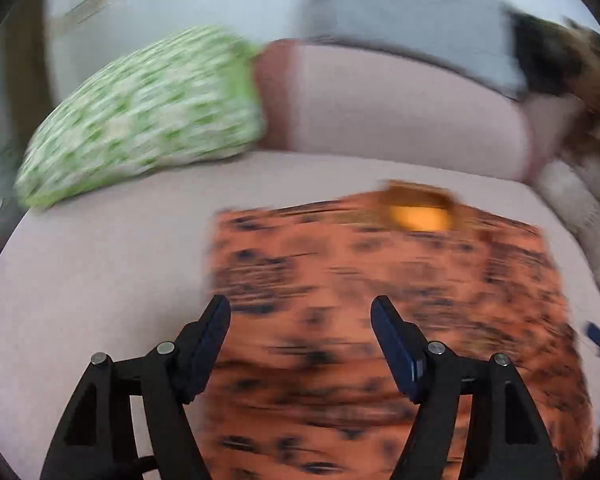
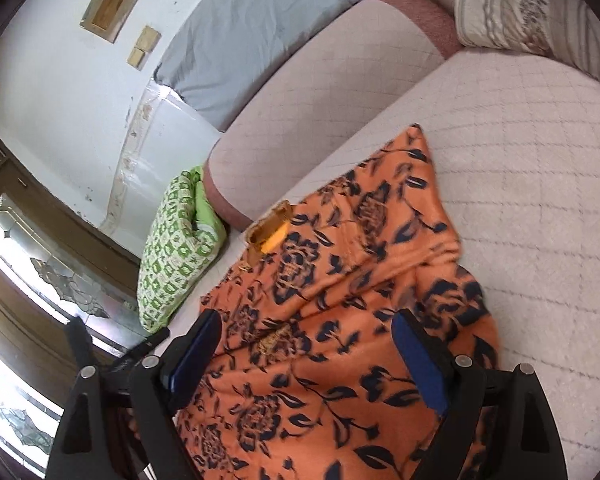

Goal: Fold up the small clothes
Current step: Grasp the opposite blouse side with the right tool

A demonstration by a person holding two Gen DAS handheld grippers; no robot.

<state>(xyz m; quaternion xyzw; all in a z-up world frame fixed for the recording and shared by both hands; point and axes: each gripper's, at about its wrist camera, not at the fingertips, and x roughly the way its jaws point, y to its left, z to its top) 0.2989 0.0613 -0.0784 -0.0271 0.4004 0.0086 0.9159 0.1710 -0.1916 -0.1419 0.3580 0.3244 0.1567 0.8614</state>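
Note:
An orange garment with a dark floral print (image 2: 340,300) lies spread on the quilted sofa seat (image 2: 520,160); its yellow-lined neck opening (image 2: 270,230) faces the backrest. It also shows, blurred, in the left wrist view (image 1: 380,300). My left gripper (image 1: 300,320) is open and empty, hovering over the garment's left edge. My right gripper (image 2: 306,338) is open and empty, hovering above the garment's lower part. The tip of the right gripper (image 1: 598,338) shows at the right edge of the left wrist view.
A green-and-white patterned cushion (image 2: 172,252) leans at the sofa's end, also seen in the left wrist view (image 1: 140,116). A grey cloth (image 2: 260,32) drapes over the backrest (image 2: 320,80). A striped cushion (image 2: 520,8) sits far right. A glass-panelled door (image 2: 40,272) stands left.

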